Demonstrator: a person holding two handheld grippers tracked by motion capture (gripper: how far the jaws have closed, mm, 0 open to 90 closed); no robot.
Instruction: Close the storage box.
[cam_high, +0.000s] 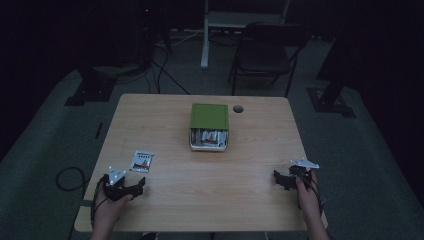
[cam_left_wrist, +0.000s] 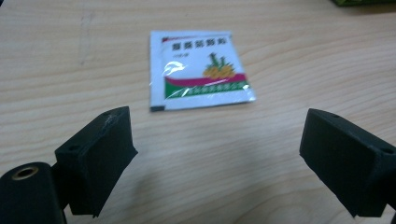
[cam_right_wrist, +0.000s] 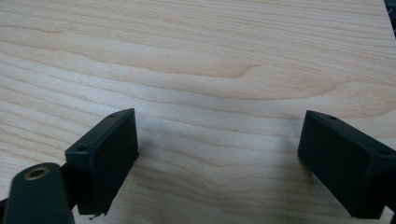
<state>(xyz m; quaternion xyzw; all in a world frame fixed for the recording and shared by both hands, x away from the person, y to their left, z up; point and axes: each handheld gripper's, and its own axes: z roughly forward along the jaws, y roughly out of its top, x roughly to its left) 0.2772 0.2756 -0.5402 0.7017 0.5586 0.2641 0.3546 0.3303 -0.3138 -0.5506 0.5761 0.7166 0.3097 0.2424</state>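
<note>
Sachet (cam_high: 142, 161), small, flat, white, of foil or plastic, printed with a green and red band and a yellow fruit picture: in the high view it lies flat on the light wooden bench (cam_high: 200, 200) near the left edge, toward the front left corner. Left gripper (cam_high: 131, 189), black with a grey three-cornered plate, sits at the front left corner just short of the sachet, held in the person's left hand (cam_high: 106, 210); its jaws stand spread. Right gripper (cam_high: 281, 180), of the same make, sits near the front right corner, held in the right hand (cam_high: 306, 192); its jaws also stand spread. A green-lidded rectangular tin box (cam_high: 209, 126) stands at mid-bench toward the far edge, its lid covering the rear part and white packets visible in the exposed front part. A round dark hole (cam_high: 238, 108) lies just beside the box, near the far edge. A dark folding chair (cam_high: 265, 52) stands on the floor beyond the bench.

Left gripper view: the sachet (cam_left_wrist: 198, 70) lies flat ahead of the left gripper (cam_left_wrist: 217, 144), apart from both jaws, which are wide apart with nothing between them. Print on the sachet is too blurred to read.

Right gripper view: the right gripper (cam_right_wrist: 219, 144) has its jaws wide apart over bare wood grain (cam_right_wrist: 196, 60), with nothing held.
</note>
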